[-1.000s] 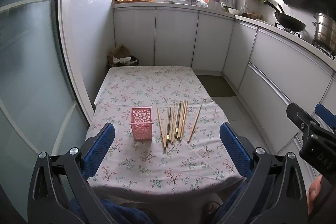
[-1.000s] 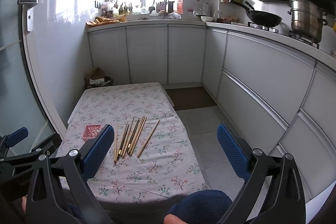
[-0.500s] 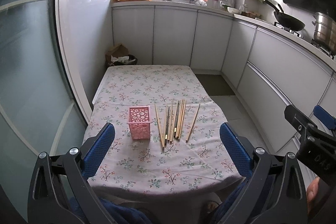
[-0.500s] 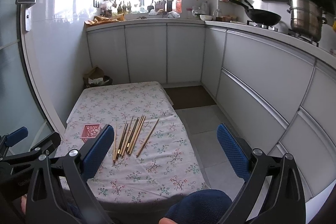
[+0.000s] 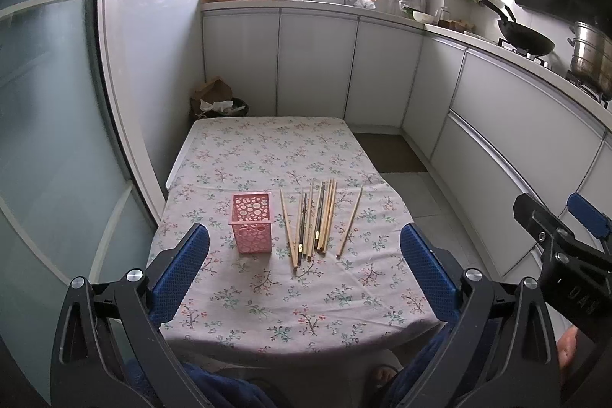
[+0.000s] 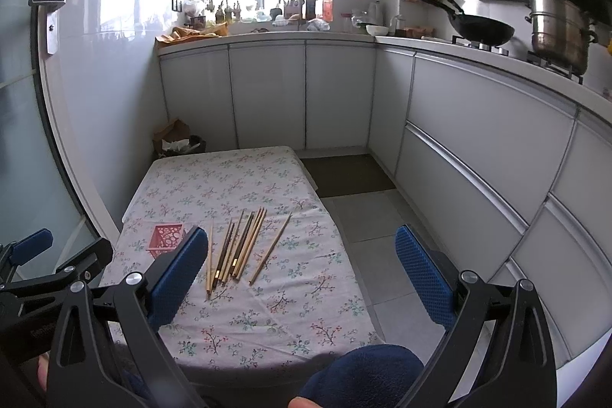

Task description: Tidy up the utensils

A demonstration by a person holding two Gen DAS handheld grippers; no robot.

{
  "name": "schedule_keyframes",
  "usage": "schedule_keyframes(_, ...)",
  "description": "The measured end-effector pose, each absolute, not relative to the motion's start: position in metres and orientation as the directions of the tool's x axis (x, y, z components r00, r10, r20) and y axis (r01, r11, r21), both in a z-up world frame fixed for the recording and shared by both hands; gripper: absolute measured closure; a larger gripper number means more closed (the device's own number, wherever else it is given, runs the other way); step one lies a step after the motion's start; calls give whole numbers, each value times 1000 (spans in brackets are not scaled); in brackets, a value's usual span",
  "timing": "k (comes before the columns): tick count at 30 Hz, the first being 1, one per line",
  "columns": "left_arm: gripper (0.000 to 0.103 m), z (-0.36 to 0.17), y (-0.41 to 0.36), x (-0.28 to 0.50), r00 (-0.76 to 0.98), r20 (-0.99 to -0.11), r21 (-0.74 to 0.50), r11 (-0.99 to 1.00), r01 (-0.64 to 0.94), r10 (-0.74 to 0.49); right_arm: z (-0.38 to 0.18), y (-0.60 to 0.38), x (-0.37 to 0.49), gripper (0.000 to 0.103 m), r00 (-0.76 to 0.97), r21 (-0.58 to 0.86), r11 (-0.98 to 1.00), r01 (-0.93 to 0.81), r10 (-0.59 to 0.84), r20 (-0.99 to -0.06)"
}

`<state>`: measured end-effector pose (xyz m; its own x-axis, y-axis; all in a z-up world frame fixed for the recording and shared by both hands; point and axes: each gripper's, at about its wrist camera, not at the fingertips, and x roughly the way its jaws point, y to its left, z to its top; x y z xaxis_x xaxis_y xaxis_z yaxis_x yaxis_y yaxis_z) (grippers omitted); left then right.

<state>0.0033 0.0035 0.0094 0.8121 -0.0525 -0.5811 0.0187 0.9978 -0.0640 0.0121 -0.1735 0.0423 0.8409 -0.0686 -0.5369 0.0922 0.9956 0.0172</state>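
Observation:
A pink perforated holder stands upright on the floral-cloth table. Several wooden and dark chopsticks lie side by side just right of it, one a little apart. In the right wrist view the holder is partly hidden behind the left finger and the chopsticks lie beside it. My left gripper is open and empty, held above the table's near edge. My right gripper is open and empty, over the table's right side.
White cabinets run along the back and right. A wok and steel pot sit on the stove. A glass door is at left. A bin with paper stands beyond the table. Tiled floor lies right of the table.
Both grippers have drifted slightly back and up, so the table sits a little lower in view. Nothing on the table has moved.

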Motion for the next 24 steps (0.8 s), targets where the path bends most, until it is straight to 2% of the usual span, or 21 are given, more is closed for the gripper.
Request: schedule_keyframes(24,7,3,4,17,794,-606,-56,998,13,-44,27,-170,31,7,817,27,996,80,-50,-574)
